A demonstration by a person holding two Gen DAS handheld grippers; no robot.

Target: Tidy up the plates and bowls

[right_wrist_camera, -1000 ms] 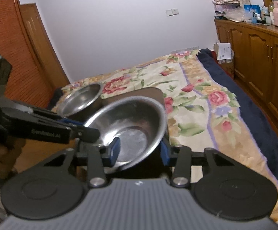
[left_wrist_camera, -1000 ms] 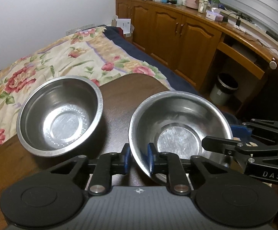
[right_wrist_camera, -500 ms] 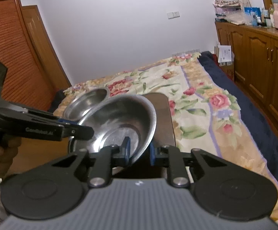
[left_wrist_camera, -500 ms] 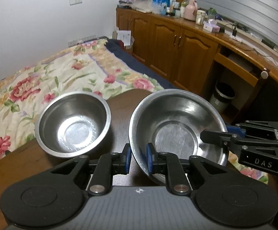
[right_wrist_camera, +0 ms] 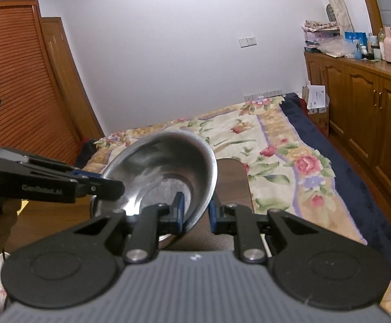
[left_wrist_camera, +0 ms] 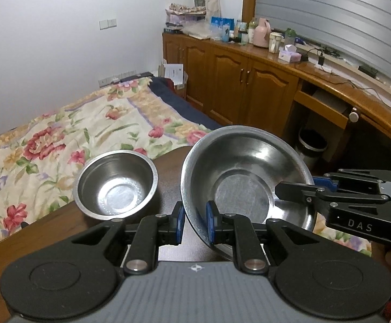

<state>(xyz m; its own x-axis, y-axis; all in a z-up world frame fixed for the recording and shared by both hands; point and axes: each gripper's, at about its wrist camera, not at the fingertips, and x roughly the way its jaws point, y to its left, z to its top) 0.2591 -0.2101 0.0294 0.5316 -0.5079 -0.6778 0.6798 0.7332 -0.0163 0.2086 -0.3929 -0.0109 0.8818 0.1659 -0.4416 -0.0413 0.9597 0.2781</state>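
Observation:
A large steel bowl is held tilted above the dark wooden table. My left gripper is shut on its near-left rim. My right gripper is shut on its opposite rim and shows in the left wrist view at the right. The same bowl fills the middle of the right wrist view, with the left gripper clamped on its left rim. A smaller, deeper steel bowl sits on the table to the left of the held bowl; the right wrist view does not show it.
A bed with a floral cover lies beyond the table. Wooden cabinets with cluttered tops line the right wall. A bin stands under the desk. A wooden wardrobe stands at the left.
The right gripper closed on the large bowl's rim. Both grippers have lifted the bowl up and tilted it; the small bowl stays on the table and looks farther off.

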